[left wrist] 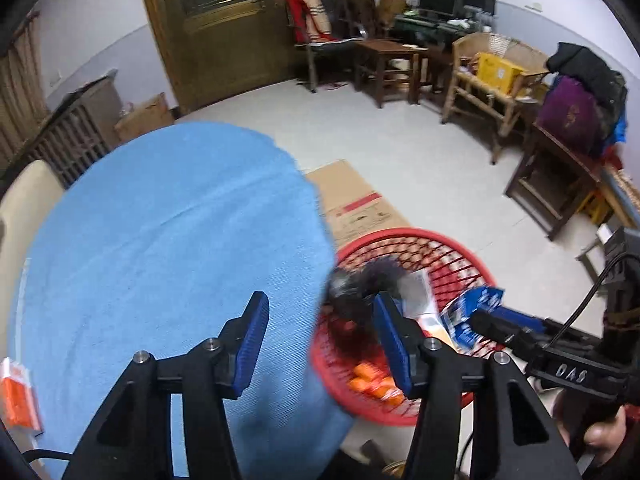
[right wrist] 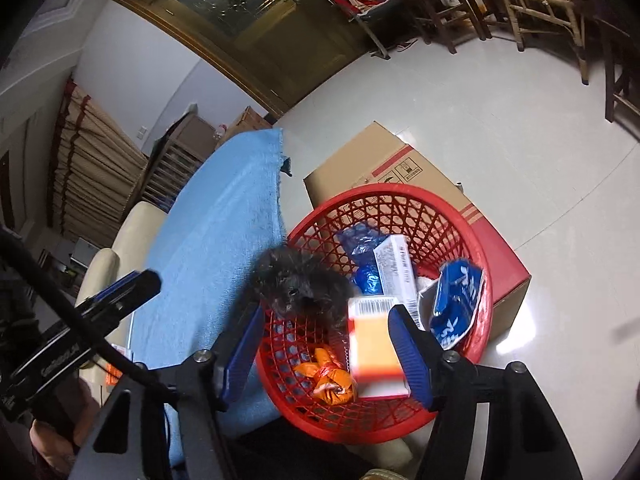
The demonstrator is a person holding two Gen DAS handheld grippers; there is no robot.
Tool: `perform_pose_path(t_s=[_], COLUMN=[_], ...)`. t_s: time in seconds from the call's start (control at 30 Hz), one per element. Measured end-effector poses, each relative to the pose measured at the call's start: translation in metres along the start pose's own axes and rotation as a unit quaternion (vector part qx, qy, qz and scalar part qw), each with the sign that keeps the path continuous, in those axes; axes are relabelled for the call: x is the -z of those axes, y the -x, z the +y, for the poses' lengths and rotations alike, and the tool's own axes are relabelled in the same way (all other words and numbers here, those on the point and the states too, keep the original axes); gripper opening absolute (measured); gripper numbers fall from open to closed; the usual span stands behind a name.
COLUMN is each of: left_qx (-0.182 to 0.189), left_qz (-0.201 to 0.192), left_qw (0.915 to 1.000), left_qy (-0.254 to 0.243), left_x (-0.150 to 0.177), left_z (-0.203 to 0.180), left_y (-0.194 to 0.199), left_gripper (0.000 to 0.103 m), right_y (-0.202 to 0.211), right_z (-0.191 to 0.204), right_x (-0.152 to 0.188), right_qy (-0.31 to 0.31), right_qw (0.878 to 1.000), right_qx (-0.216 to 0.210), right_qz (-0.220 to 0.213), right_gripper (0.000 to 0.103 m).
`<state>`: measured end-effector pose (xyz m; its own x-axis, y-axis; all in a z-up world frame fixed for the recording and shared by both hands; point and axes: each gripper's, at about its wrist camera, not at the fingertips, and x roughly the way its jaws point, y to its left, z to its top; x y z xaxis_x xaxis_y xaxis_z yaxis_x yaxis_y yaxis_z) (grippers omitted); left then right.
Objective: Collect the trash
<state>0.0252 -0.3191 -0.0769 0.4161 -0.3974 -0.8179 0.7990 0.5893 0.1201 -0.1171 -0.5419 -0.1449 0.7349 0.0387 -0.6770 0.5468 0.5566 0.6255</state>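
A red mesh basket (right wrist: 476,240) stands beside the blue-clothed table (right wrist: 224,216); it also shows in the left wrist view (left wrist: 460,252). It holds a white-and-orange box (right wrist: 376,352), a white carton (right wrist: 394,270), blue wrappers (right wrist: 456,300), an orange wrapper (right wrist: 332,376) and a dark fuzzy clump (right wrist: 300,280). My right gripper (right wrist: 324,350) is open above the basket; the blurred box is between its fingers, untouched. My left gripper (left wrist: 318,344) is open and empty over the table edge (left wrist: 160,240). An orange-and-white packet (left wrist: 16,396) lies at the table's left edge.
A cardboard box (right wrist: 384,160) sits on the floor behind the basket. A cream chair (right wrist: 132,232) stands by the table's far side. Wooden chairs and tables (left wrist: 480,80) line the far wall, with a brown door (left wrist: 224,28). The pale floor (left wrist: 400,140) is open between.
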Motion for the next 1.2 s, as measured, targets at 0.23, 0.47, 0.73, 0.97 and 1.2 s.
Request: perform_pose_path(t_s=[0.23,0.47,0.73,0.97,1.2], left_qx=[-0.127,-0.250,-0.313,-0.316,-0.313], left_qz=[-0.073,-0.097,-0.110,-0.120,-0.128], left_qw=[0.9889,0.9569,0.9247,0.9169,0.9163], left_qy=[0.027,0.110,0.186,0.212,0.214], left_x=[0.021,0.064,0.123,0.148,0.157], left_z=[0.053,0.133,0.195,0.216,0.216], left_y=[0.083,0.163,0.228,0.248,0.253], left_gripper=[0.075,0.091,0.091,0.091,0.091], right_y=[0.025,0.044,0.049,0.043,0.041], right_z=[0.082,0.214,0.301,0.341,0.352], right_x=[0.009,0.046,0.114,0.138,0.138], right_qy=[0.100,0.239,0.323,0.357,0.351], right_qw=[0.994,0.969,0.944,0.932,0.934], right_qx=[-0.033,-0.038,-0.006,0.002,0.004], right_qz=[-0.033,-0.055,-0.064,-0.068,-0.064], right_gripper=[0.068,0.068,0.068,0.068,0.068])
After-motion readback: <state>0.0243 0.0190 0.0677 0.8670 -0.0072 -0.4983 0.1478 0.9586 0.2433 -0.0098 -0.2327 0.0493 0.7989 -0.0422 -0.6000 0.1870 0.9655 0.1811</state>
